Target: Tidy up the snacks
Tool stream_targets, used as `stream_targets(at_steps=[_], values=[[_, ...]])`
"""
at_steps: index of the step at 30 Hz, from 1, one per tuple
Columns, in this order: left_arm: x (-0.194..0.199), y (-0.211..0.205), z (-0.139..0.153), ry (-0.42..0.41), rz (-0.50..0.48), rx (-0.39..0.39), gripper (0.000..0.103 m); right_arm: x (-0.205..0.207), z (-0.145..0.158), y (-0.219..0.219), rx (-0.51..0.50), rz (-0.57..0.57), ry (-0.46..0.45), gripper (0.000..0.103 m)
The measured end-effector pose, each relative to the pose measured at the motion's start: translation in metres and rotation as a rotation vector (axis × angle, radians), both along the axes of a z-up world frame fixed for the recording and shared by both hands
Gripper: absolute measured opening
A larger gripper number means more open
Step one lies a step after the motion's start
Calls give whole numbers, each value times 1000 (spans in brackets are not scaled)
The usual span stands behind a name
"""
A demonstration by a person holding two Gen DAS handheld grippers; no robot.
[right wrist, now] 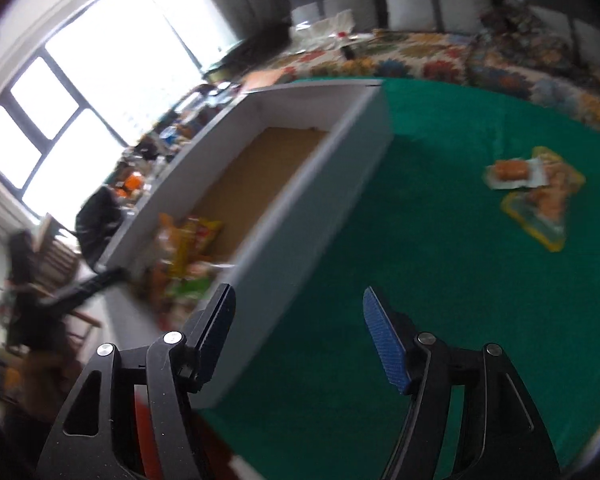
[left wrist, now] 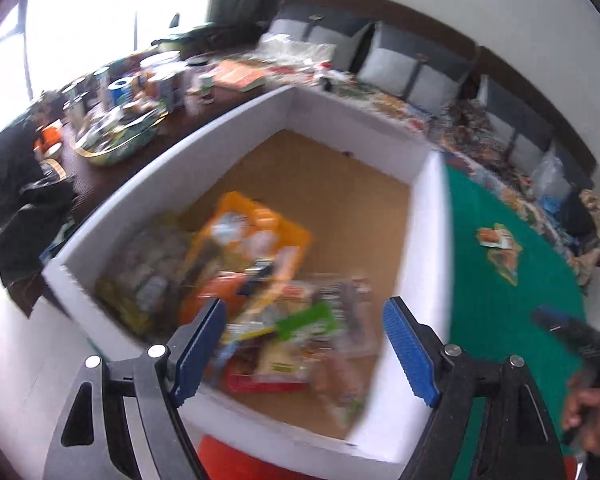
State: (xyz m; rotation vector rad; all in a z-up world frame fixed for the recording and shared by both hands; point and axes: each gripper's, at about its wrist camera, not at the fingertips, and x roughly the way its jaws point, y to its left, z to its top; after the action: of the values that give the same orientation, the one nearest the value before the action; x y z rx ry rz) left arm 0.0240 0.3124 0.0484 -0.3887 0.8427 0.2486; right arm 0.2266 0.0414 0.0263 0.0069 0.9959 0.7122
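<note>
A white box (left wrist: 244, 112) with a brown floor holds several snack packets (left wrist: 252, 264) heaped at its near end. My left gripper (left wrist: 304, 344) is open and empty above that heap. The box also shows in the right wrist view (right wrist: 300, 216). Two snack packets (right wrist: 536, 192), one orange on white and one yellow-edged, lie on the green cloth (right wrist: 420, 280) to the right of the box; they also show in the left wrist view (left wrist: 500, 250). My right gripper (right wrist: 298, 332) is open and empty over the cloth beside the box's right wall. It appears at the left view's right edge (left wrist: 572, 332).
A dark table (left wrist: 204, 116) behind the box carries several cans, jars and a patterned dish (left wrist: 116, 136). A flowered cloth (right wrist: 440, 64) and grey cushions (left wrist: 400, 64) lie beyond. A black bag (left wrist: 16, 208) sits at far left.
</note>
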Motion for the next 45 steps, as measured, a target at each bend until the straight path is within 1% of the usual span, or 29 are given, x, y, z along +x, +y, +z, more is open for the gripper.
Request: stream_targets(at_steps=[2, 3, 5, 6, 7, 9, 10, 11, 13, 15, 17, 19, 20, 21, 22, 24, 25, 27, 29, 33, 40, 45], values=[[7, -35, 14, -31, -67, -1, 85, 2, -28, -44, -133, -76, -66, 70], [12, -59, 18, -49, -116, -2, 86, 2, -44, -69, -208, -119, -94, 70], [22, -92, 24, -68, -192, -8, 92, -2, -72, -130, -327, -213, -125, 70], [28, -112, 27, -75, -231, -14, 101, -6, -81, -157, -359, -255, -136, 70], [33, -131, 27, -79, -262, -19, 103, -9, -88, -175, -383, -288, -146, 70], [46, -170, 17, -70, -325, -37, 103, -16, -101, -213, -421, -353, -167, 70], [52, -184, 10, -52, -350, -43, 103, -19, -106, -227, -433, -377, -178, 70], [62, -205, -3, -16, -377, -42, 103, -21, -113, -241, -444, -399, -189, 70], [75, -230, -24, 18, -397, -25, 103, -21, -121, -250, -451, -428, -191, 70], [90, -253, -48, 59, -405, 23, 103, -26, -122, -261, -398, -451, -209, 71], [104, -267, -69, 91, -401, 80, 103, -21, -123, -263, -384, -469, -209, 73], [116, -275, -88, 111, -388, 134, 103, -21, -122, -263, -387, -468, -209, 73], [122, -277, -100, 123, -383, 161, 103, -19, -120, -262, -386, -470, -207, 75], [126, -279, -108, 134, -382, 175, 103, -19, -118, -262, -380, -477, -199, 78], [130, -281, -114, 148, -380, 187, 103, -16, -119, -266, -369, -485, -188, 80], [138, -282, -129, 173, -375, 197, 103, -28, -116, -275, -331, -496, -161, 83], [142, -282, -133, 179, -373, 201, 103, -27, -116, -279, -311, -505, -145, 84], [147, -282, -139, 184, -366, 212, 103, -40, -116, -275, -315, -506, -148, 85], [148, -278, -140, 173, -365, 201, 103, -41, -116, -273, -328, -506, -156, 85], [156, -276, -139, 168, -361, 203, 103, -42, -116, -273, -330, -507, -157, 85], [163, -275, -140, 134, -373, 211, 103, -41, -118, -273, -318, -509, -149, 85], [174, -274, -140, 125, -387, 215, 103, -40, -118, -273, -318, -509, -149, 85]])
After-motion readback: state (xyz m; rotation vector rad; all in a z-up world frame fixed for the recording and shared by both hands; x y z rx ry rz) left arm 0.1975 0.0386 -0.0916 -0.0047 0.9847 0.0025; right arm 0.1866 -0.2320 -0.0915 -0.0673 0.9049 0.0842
